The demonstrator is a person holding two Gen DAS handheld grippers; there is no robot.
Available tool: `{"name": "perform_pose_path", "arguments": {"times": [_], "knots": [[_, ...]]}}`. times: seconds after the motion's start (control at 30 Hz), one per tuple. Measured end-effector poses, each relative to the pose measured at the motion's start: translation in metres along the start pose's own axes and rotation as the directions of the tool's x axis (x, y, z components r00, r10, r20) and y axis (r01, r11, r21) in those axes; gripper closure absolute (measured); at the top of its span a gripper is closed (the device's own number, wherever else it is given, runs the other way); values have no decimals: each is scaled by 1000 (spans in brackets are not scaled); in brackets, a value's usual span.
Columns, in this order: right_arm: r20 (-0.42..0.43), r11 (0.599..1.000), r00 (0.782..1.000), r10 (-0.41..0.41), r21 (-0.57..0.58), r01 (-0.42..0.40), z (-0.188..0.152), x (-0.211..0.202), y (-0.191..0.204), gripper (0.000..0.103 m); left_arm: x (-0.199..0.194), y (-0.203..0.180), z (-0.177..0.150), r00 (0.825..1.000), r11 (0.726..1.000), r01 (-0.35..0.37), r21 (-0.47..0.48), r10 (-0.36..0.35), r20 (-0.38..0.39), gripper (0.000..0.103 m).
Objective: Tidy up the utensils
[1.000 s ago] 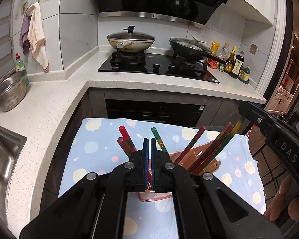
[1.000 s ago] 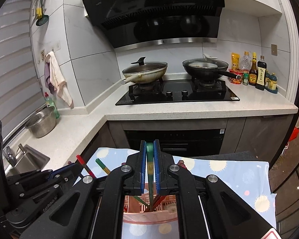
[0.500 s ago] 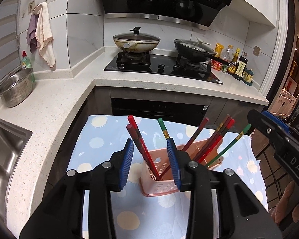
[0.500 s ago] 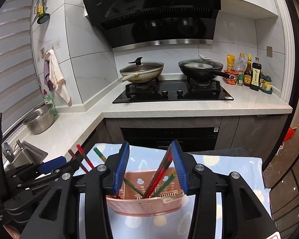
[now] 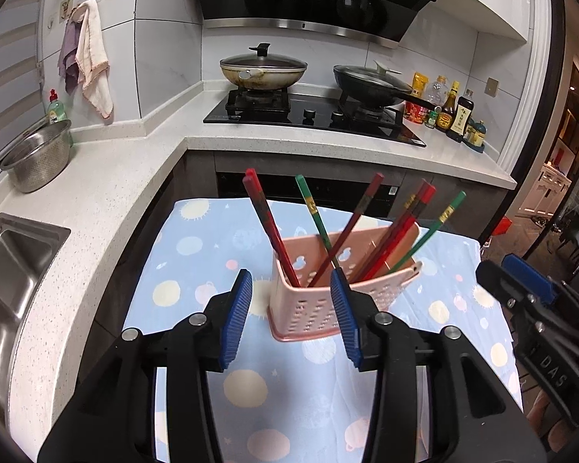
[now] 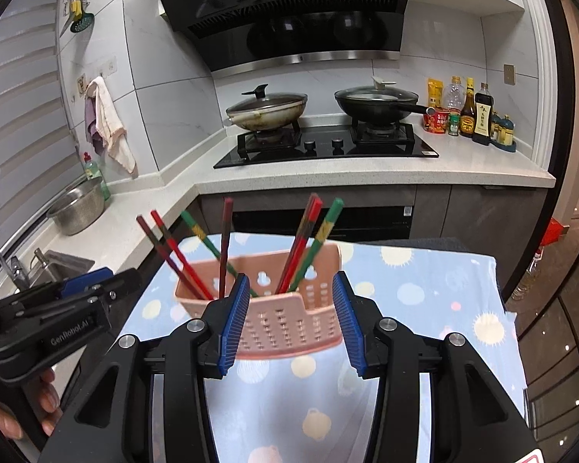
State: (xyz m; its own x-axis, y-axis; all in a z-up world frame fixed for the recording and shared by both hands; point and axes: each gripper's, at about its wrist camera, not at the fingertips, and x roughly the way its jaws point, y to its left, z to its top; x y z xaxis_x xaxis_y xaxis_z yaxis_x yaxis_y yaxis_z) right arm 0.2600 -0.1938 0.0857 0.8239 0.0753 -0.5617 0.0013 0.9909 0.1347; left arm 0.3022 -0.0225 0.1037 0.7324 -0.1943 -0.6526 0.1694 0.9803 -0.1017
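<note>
Two lidded pans [image 6: 266, 110] on hob [image 6: 328, 146]; colander [image 5: 38, 158] beside sink [image 5: 15, 266].

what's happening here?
A person is working a handheld gripper in each hand over a pink utensil basket that stands on a blue patterned cloth. Red and green chopsticks already stand in the basket, leaning in different directions. The left gripper is empty and its jaws are opening. The right gripper is open and also holds nothing. Both sit just short of the basket, touching nothing. No loose utensils show on the cloth.
</note>
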Motion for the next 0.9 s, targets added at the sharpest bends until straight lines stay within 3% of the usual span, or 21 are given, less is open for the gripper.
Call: {"name": "perform_pose_path", "arguments": {"times": [0.47, 0.53, 0.7, 0.9], "knots": [[-73, 1000, 997, -24, 6, 25, -49, -26, 3, 59, -18, -4, -46, 999, 1000, 9, 2, -9, -45, 62], [-79, 999, 996, -32, 3, 32, -54, -29, 2, 59, -21, -4, -51, 999, 1000, 6, 3, -6, -45, 54], [-83, 999, 995, -48, -8, 48, -63, -37, 3, 59, -27, -7, -64, 999, 1000, -6, 17, 6, -45, 50], [-81, 998, 995, -63, -15, 62, -73, -46, 1, 48, -32, -12, -79, 999, 1000, -21, 23, 22, -49, 40]]}}
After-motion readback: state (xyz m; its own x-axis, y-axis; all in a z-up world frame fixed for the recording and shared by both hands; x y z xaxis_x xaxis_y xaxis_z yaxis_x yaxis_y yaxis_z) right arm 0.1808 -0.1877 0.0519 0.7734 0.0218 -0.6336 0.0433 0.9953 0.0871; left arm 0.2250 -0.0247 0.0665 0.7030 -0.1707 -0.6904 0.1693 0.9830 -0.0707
